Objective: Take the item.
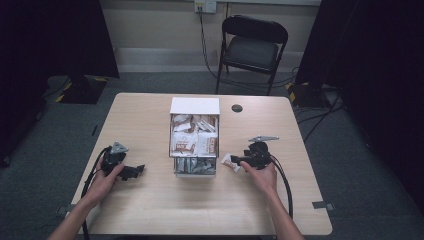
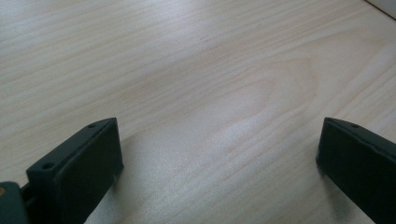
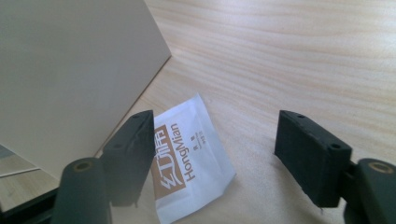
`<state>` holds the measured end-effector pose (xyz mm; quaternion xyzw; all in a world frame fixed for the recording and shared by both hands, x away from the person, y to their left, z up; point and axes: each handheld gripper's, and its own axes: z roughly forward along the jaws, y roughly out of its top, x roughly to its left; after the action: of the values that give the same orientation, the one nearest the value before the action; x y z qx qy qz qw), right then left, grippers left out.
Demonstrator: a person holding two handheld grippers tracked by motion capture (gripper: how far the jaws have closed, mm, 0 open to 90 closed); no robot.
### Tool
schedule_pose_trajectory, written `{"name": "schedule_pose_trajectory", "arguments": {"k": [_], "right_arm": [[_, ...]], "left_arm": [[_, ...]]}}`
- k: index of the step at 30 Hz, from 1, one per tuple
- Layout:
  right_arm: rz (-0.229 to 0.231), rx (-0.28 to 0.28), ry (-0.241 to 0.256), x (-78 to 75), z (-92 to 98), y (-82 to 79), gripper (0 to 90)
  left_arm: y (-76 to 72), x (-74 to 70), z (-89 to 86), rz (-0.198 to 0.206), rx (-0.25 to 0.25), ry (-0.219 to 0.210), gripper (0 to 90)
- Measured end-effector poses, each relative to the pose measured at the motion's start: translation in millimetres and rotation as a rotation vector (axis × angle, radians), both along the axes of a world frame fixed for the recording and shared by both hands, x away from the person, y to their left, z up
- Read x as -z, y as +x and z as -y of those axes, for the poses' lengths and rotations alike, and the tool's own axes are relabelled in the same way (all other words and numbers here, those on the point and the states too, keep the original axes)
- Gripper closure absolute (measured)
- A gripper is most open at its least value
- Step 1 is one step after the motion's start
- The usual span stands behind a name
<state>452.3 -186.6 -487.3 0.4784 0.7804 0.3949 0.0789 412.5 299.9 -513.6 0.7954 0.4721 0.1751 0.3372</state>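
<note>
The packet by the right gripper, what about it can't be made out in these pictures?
- Packet: in the right gripper view, the gripper's left finger covers part of its brown print, and the bottom edge cuts it off.
- High view: its lettering is too small to read.
- Box: the labels on the packets inside are too small in the high view.

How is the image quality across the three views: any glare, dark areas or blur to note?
High view: dim, room edges nearly black, table evenly lit, box readable. Left gripper view: soft sheen on the wood, near jaws slightly blurred, faint shadows under them. Right gripper view: sachet print sharp, the box wall a flat shaded beige, the nearest gripper parts out of focus.
</note>
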Motion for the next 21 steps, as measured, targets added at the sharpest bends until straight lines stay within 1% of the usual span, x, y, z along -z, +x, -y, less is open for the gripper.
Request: {"name": "schedule_pose_trajectory", "arguments": {"k": [3,5,7,8,9,12,13,17,21], "right_arm": [[0.003,0.024,-0.007,-3.8,2.5,-2.1,21.5],[0.009,0.03,-0.006,-7.3,5.0,-3.9,21.9],[0.021,0.042,-0.007,-13.0,8.5,-6.6,17.4],[0.021,0.042,-0.007,-13.0,8.5,-6.6,17.4],[0.026,0.053,-0.01,-17.6,11.2,-9.0,15.9],[0.03,0.059,-0.02,-20.6,13.1,-11.1,14.8],[0.021,0.071,-0.028,-23.4,16.5,-13.3,14.6],[0.019,0.074,-0.022,-27.6,22.1,-17.9,14.8],[0.036,0.084,-0.016,-34.6,29.9,-26.6,14.7]], "left_arm": [[0.0,0.0,0.0,0.0,0.0,0.0,0.0],[0.0,0.0,0.0,0.0,0.0,0.0,0.0],[0.0,0.0,0.0,0.0,0.0,0.0,0.0],[0.0,0.0,0.0,0.0,0.0,0.0,0.0],[0.0,0.0,0.0,0.0,0.0,0.0,0.0],[0.0,0.0,0.0,0.0,0.0,0.0,0.0],[0.0,0.0,0.0,0.0,0.0,0.0,0.0],[0.0,0.0,0.0,0.0,0.0,0.0,0.0],[0.0,0.0,0.0,0.0,0.0,0.0,0.0]]}}
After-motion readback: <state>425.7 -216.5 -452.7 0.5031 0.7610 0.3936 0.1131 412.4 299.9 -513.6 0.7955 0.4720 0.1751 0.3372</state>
